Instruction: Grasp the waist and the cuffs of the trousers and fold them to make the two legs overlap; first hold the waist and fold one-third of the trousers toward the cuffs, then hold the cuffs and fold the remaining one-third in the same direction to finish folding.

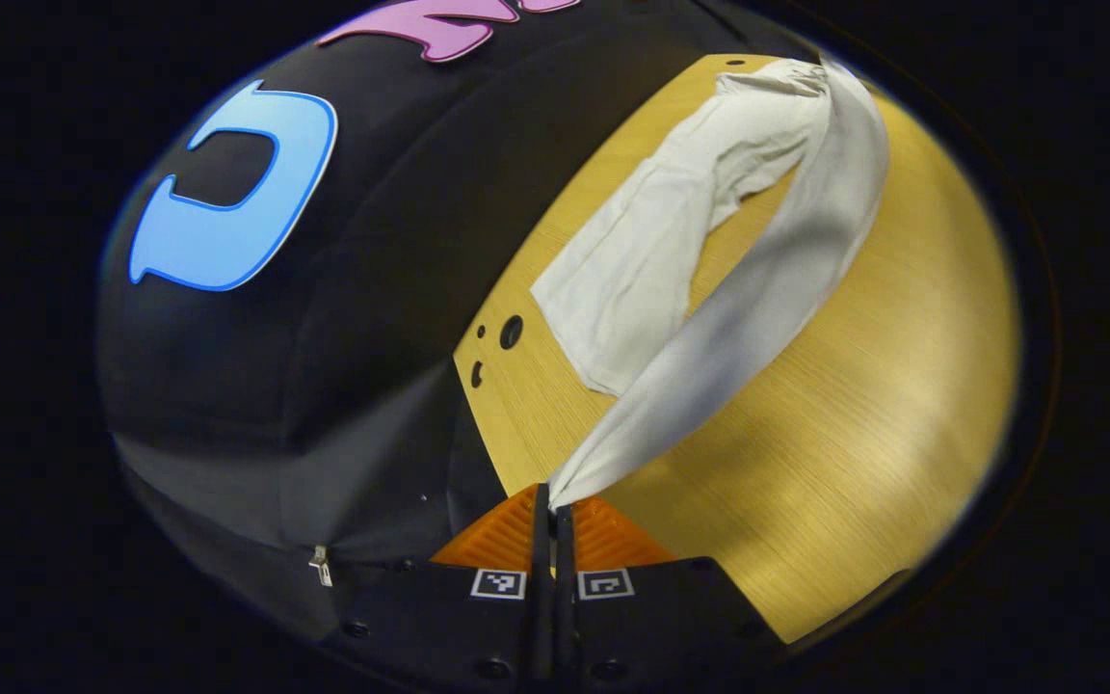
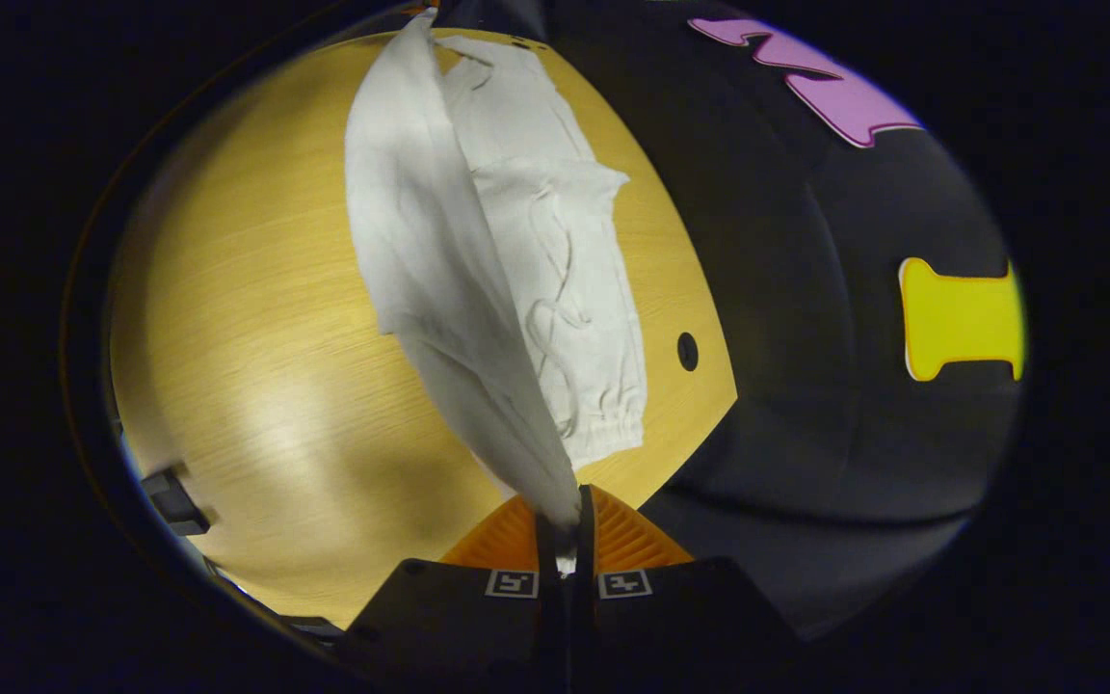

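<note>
White trousers (image 1: 632, 260) lie on a yellow wooden table (image 1: 854, 434). One leg (image 1: 767, 289) is lifted off the table and stretched taut away from my left gripper (image 1: 551, 496), which is shut on its end. The other leg lies flat below it. In the right gripper view the trousers (image 2: 555, 251) show a gathered waist with a drawstring (image 2: 603, 424) resting on the table (image 2: 256, 337). My right gripper (image 2: 569, 506) is shut on a raised fold of the white cloth (image 2: 420, 222) that runs away to the far side.
The booth's black cloth wall (image 1: 324, 318) stands close along the table's edge. Round holes (image 1: 511, 332) pierce the tabletop near that edge, one of them (image 2: 687, 351) beside the waist. A dark object (image 2: 174, 501) sits at the table's near left rim.
</note>
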### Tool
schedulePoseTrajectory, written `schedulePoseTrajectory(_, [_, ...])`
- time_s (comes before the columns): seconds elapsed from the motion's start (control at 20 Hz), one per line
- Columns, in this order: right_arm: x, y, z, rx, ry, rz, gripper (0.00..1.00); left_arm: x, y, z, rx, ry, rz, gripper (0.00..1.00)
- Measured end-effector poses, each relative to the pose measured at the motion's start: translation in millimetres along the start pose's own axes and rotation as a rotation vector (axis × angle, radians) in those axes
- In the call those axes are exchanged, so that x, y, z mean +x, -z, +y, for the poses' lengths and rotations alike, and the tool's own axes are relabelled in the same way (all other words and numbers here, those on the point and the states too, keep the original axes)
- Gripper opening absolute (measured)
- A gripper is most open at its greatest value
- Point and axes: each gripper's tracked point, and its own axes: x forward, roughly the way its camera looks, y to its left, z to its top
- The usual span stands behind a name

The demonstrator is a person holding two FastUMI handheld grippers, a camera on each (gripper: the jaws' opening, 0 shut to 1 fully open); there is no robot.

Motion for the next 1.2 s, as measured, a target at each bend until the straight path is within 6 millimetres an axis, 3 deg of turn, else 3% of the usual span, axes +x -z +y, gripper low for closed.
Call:
schedulePoseTrajectory(0.1, [7.3,-12.8,-21.4,0.100,0.016,-0.019,0.08,12.4,-14.2,16.5,-0.038,-0.030,-0.019,0.06])
schedulePoseTrajectory(0.3, [36.5,-36.2,-45.1,0.321,0.009,-0.028,0.07,60.2,-55.2,49.6,-0.149,-0.087,-0.060,0.05])
schedulePoseTrajectory(0.6, [97.4,-66.9,-80.6,0.690,0.033,-0.031,0.07,135.3,-93.8,53.9,-0.424,-0.114,-0.077,0.05])
schedulePoseTrajectory(0.75, [118.4,-74.5,-93.9,0.798,0.062,-0.022,0.07,164.8,-104.5,45.0,-0.490,-0.111,-0.072,0.05])
schedulePoseTrajectory(0.9, [131.0,-69.8,-79.8,0.902,0.028,0.025,0.19,178.1,-109.1,25.6,-0.579,-0.078,-0.070,0.08])
schedulePoseTrajectory(0.95, [130.5,-70.6,-72.4,0.949,-0.008,0.046,0.36,177.7,-111.2,18.0,-0.604,-0.058,-0.068,0.21])
schedulePoseTrajectory(1.0, [128.6,-68.9,-63.3,0.995,-0.045,0.060,0.42,175.5,-111.3,14.7,-0.616,-0.055,-0.063,0.33])
schedulePoseTrajectory(1.05, [126.9,-68.2,-58.6,1.032,-0.072,0.066,0.72,173.0,-110.9,14.7,-0.632,-0.060,-0.065,0.46])
schedulePoseTrajectory(1.1, [122.3,-63.4,-57.1,1.051,-0.081,0.065,0.80,168.3,-112.7,15.6,-0.651,-0.059,-0.075,0.62])
schedulePoseTrajectory(1.15, [112.0,-57.6,-62.1,1.062,-0.063,0.060,1.00,160.6,-115.6,18.4,-0.679,-0.055,-0.093,0.79])
schedulePoseTrajectory(1.2, [104.7,-49.6,-69.3,1.071,-0.035,0.053,0.98,151.2,-117.6,23.5,-0.707,-0.058,-0.115,0.96])
